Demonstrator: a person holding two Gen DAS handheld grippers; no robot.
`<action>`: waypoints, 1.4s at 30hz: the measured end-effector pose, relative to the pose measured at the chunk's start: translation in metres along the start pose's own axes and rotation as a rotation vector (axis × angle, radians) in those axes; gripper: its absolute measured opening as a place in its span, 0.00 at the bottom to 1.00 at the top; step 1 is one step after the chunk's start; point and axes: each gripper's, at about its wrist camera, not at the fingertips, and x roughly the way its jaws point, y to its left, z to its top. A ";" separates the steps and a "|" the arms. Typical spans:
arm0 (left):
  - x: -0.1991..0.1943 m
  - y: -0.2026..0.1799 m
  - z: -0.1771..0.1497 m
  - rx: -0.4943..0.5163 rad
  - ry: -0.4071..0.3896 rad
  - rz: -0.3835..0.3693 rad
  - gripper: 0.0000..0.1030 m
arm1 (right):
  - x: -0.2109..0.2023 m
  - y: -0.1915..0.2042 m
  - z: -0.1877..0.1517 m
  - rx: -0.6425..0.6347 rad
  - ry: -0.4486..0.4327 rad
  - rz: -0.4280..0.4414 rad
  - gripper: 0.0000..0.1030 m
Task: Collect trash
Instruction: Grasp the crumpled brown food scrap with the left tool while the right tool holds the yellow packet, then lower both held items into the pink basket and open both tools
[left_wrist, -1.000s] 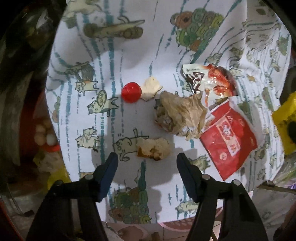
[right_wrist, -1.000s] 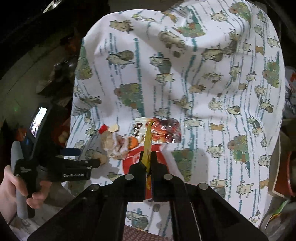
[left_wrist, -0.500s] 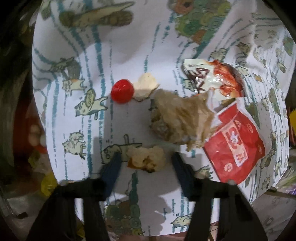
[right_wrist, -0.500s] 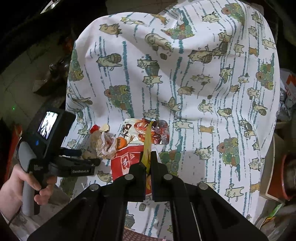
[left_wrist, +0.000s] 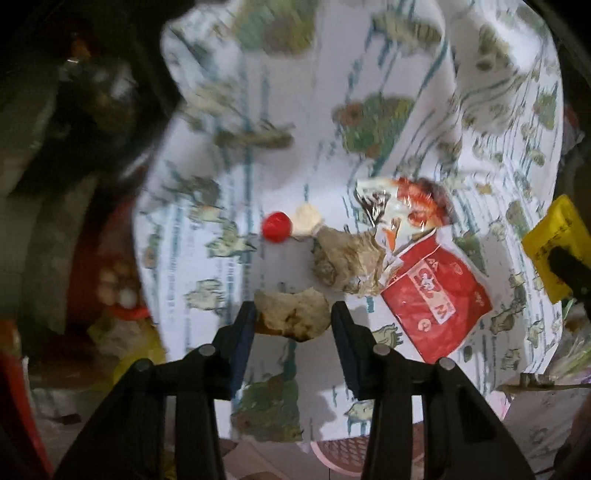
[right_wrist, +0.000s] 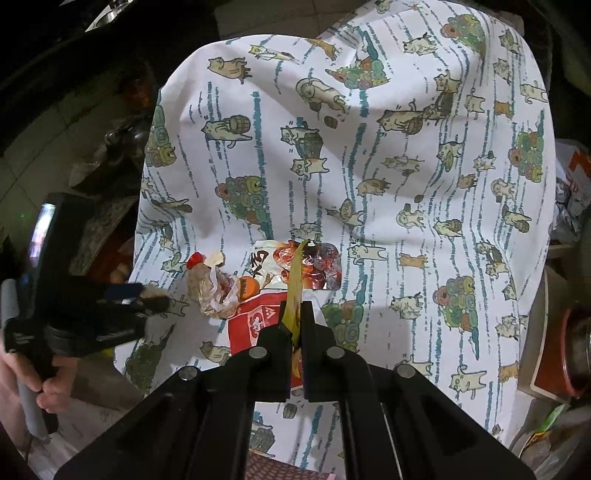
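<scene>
My left gripper (left_wrist: 293, 315) is shut on a crumpled beige scrap (left_wrist: 291, 314), which hangs just above the cat-print tablecloth (left_wrist: 295, 110). On the cloth beyond it lie a red cap (left_wrist: 276, 226), a white scrap (left_wrist: 306, 219), a crumpled brown paper (left_wrist: 347, 258), a red packet (left_wrist: 436, 299) and a clear wrapper with red print (left_wrist: 402, 203). My right gripper (right_wrist: 294, 314) is shut on a thin yellow wrapper (right_wrist: 295, 280), over the cloth's near edge by the red packet (right_wrist: 255, 321). In the right wrist view the left gripper (right_wrist: 159, 299) is blurred, left of the pile.
A person's hand (right_wrist: 48, 391) holds the left gripper's handle. A red bowl with pale round things (left_wrist: 114, 288) sits left of the table. Bags (right_wrist: 569, 206) and a dark red pot (right_wrist: 576, 347) crowd the right side. The cloth drapes over the table's edges.
My left gripper's fingers closed around the beige scrap and lifted it off the cloth, so the trash pile now looks farther away. The right gripper stayed still with the yellow wrapper.
</scene>
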 end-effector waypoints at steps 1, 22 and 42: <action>-0.009 0.004 -0.005 -0.022 -0.013 -0.015 0.39 | -0.007 0.000 -0.001 0.025 0.008 -0.006 0.04; -0.163 0.000 -0.120 -0.262 -0.255 -0.175 0.38 | -0.186 0.058 -0.092 0.182 -0.284 -0.013 0.04; 0.029 0.001 -0.179 -0.385 0.096 -0.178 0.38 | 0.023 0.018 -0.199 0.359 0.234 0.047 0.04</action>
